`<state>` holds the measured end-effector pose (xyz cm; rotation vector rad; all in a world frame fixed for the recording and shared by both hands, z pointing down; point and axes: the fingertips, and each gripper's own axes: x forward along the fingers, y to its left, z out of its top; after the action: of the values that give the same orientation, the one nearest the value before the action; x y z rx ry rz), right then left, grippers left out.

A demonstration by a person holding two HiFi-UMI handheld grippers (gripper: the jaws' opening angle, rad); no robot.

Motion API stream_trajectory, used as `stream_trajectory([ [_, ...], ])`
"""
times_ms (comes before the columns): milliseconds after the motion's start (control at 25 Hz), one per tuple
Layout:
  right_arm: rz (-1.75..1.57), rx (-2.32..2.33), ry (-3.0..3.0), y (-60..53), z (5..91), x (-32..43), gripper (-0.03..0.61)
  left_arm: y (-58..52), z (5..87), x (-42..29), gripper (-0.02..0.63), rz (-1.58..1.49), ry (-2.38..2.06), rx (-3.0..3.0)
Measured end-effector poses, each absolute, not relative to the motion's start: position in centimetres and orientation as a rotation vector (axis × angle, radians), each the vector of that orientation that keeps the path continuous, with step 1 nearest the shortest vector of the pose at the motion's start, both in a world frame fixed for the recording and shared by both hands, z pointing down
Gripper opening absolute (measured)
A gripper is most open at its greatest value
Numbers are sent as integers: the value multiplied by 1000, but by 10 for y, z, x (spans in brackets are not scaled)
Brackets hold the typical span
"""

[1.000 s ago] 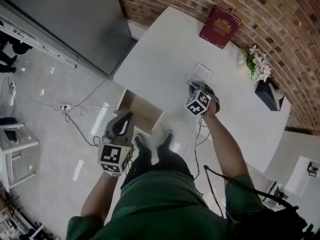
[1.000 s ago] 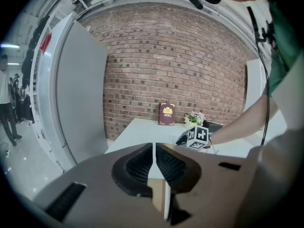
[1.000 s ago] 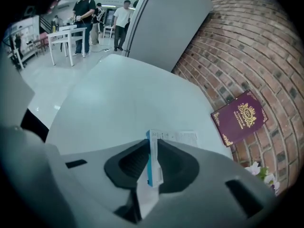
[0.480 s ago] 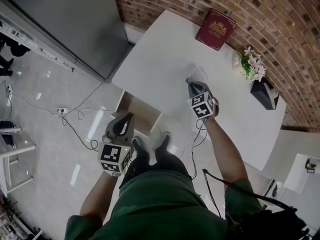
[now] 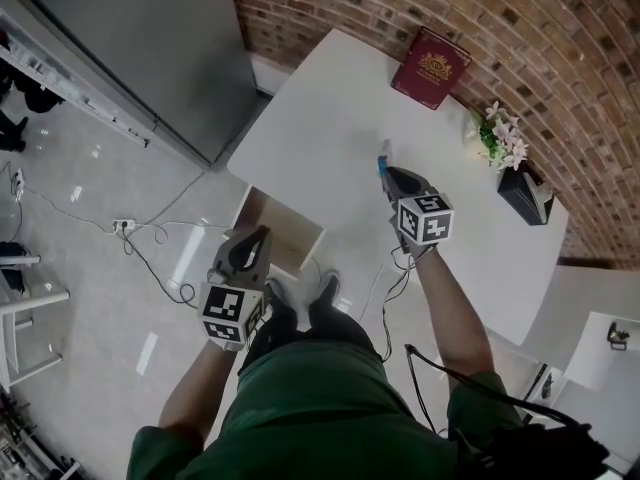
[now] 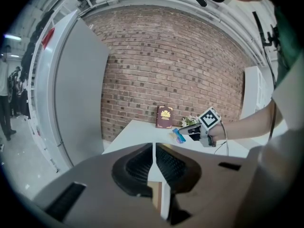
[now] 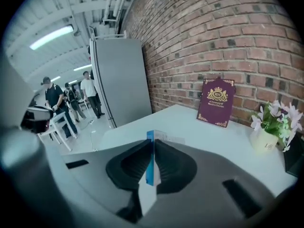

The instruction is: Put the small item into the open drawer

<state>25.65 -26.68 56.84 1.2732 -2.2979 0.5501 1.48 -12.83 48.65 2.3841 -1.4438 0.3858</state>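
A thin flat small item (image 7: 150, 161) with a blue edge stands on edge between the pads of my right gripper (image 7: 153, 148). The jaws are closing, and the pads press on the item. From the head camera this gripper (image 5: 386, 174) hangs over the middle of the white table (image 5: 320, 108), the item's blue tip (image 5: 382, 160) sticking out ahead. The open drawer (image 5: 286, 230), wood inside, juts from the table's near-left edge. My left gripper (image 5: 256, 240) hovers just beside it, shut and empty (image 6: 154, 152).
A maroon book (image 5: 431, 67) leans on the brick wall. A pot of flowers (image 5: 498, 138) and a black object (image 5: 527, 196) sit at the table's far right. A grey cabinet (image 5: 130, 38) stands at the left. Cables (image 5: 150, 238) trail on the floor.
The right gripper has closed on the flat item and raised it off the table, drawing back slightly toward the person. The left gripper has stayed by the drawer.
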Motion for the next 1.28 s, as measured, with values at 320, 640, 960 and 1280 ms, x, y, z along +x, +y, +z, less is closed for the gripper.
stream_trajectory([
  [320, 714, 1211, -2487, -253, 533, 223, 26, -132, 481, 8, 18, 368, -1478, 2358],
  [640, 914, 993, -2668, -237, 514, 169, 25, -124, 483, 4, 18, 348, -1559, 2270],
  [960, 993, 735, -2710, -216, 524, 113, 25, -96, 492, -22, 18, 337, -1705, 2125],
  [1280, 932, 479, -2692, -178, 543, 53, 25, -60, 511, -71, 18, 331, -1837, 1950],
])
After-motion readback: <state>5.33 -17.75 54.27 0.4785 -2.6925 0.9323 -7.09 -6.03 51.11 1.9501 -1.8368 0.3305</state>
